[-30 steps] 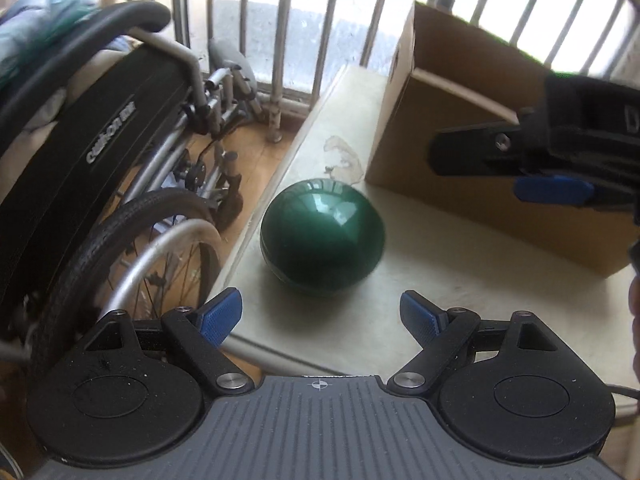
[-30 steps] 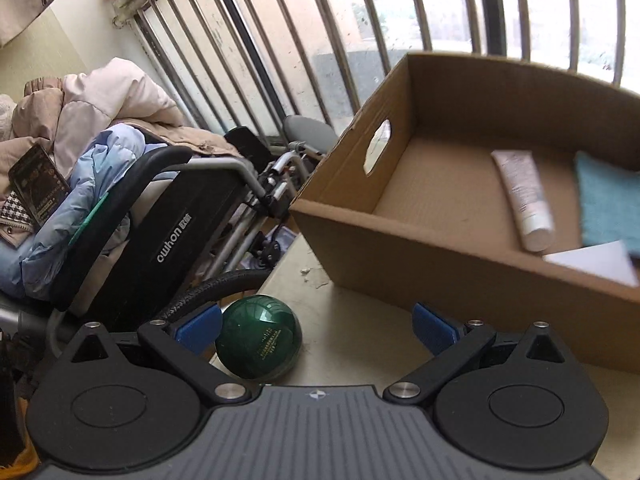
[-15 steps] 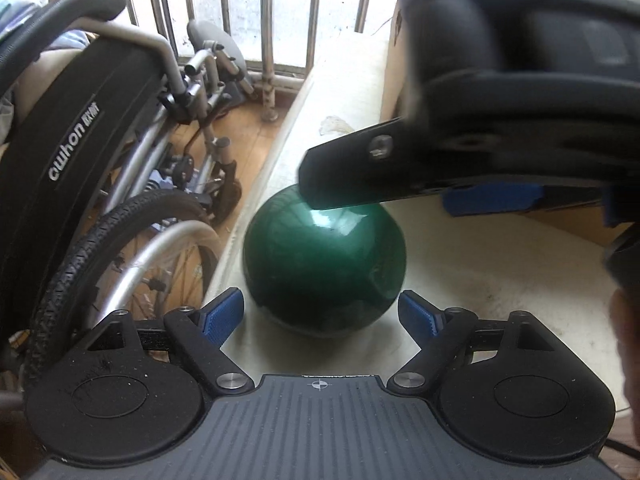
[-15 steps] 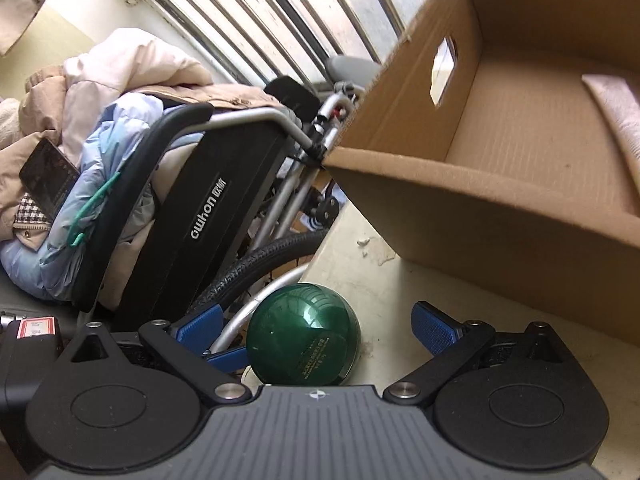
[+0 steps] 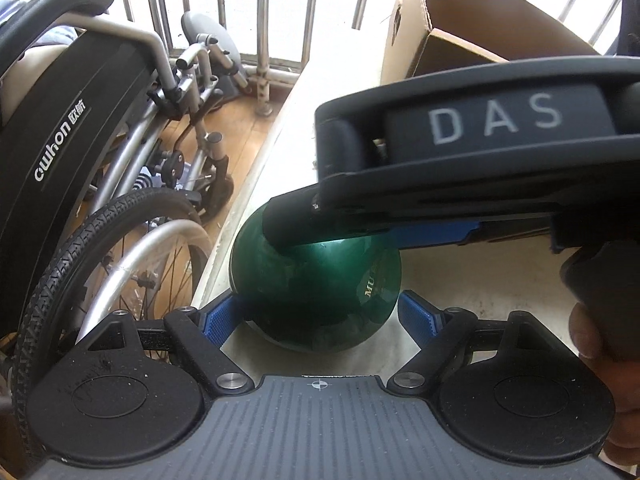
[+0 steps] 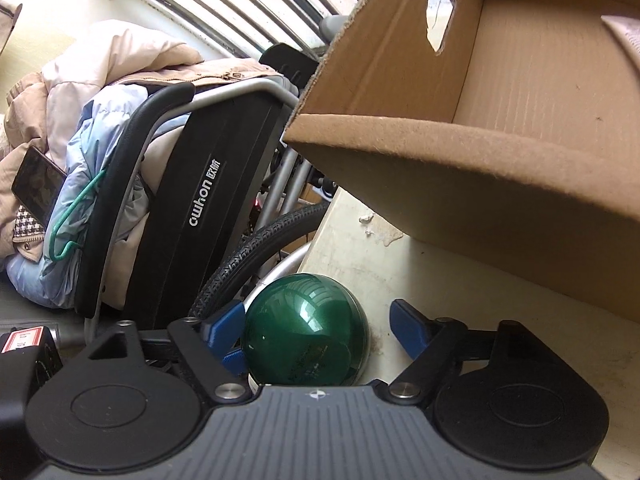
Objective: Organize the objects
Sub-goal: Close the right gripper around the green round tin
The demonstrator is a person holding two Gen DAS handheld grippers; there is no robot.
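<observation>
A glossy dark green round jar (image 5: 316, 292) sits on the cream table (image 5: 460, 280) near its left edge. My left gripper (image 5: 320, 316) is open, with its blue pads on either side of the jar's near half. My right gripper (image 6: 316, 328) is also open around the jar (image 6: 306, 346), coming from the right; its body crosses above the jar in the left wrist view. A brown cardboard box (image 6: 500, 152) stands just beyond the jar.
A folded black wheelchair (image 5: 80, 160) with jackets piled on it (image 6: 100, 100) stands close to the table's left edge. Window bars (image 5: 260, 8) run behind. A pale tube end (image 6: 624, 36) shows inside the box.
Both grippers have moved in on the jar. The right gripper has swung across above it, and the left pads now flank it.
</observation>
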